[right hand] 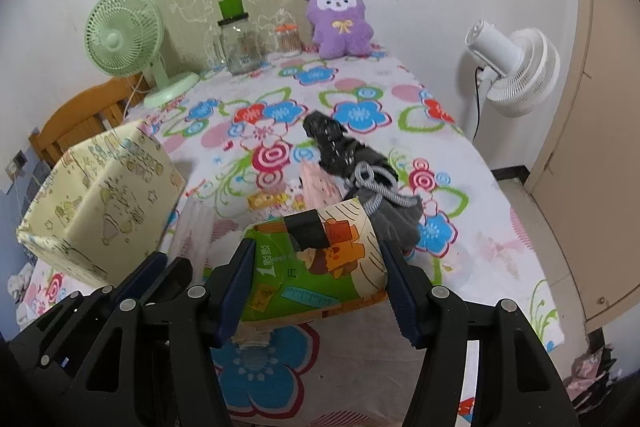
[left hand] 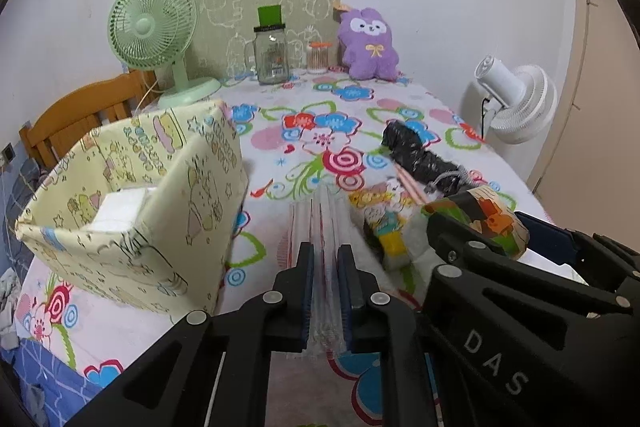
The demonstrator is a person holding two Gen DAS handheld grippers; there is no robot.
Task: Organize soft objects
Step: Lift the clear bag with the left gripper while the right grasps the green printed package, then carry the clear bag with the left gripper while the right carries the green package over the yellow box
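My left gripper (left hand: 326,249) is shut on a thin clear plastic pack (left hand: 324,211) with red stripes, held just above the flowered bedsheet (left hand: 304,131). My right gripper (right hand: 316,247) is shut on a colourful tissue pack (right hand: 320,267) printed green, orange and cream; the same tissue pack (left hand: 480,215) shows at the right of the left wrist view. A yellow cartoon-print fabric box (left hand: 140,207) stands open to the left, with a white item (left hand: 120,207) inside. A black cloth bundle (right hand: 340,147) with a grey cord, a grey cloth (right hand: 396,223) and another small cartoon pack (left hand: 384,215) lie ahead.
Along the back wall stand a green desk fan (left hand: 152,27), a glass jar (left hand: 272,55), a small swab jar (left hand: 319,57) and a purple plush toy (left hand: 370,43). A white fan (right hand: 512,67) stands off the bed's right edge. A wooden headboard (left hand: 80,115) lies behind the box.
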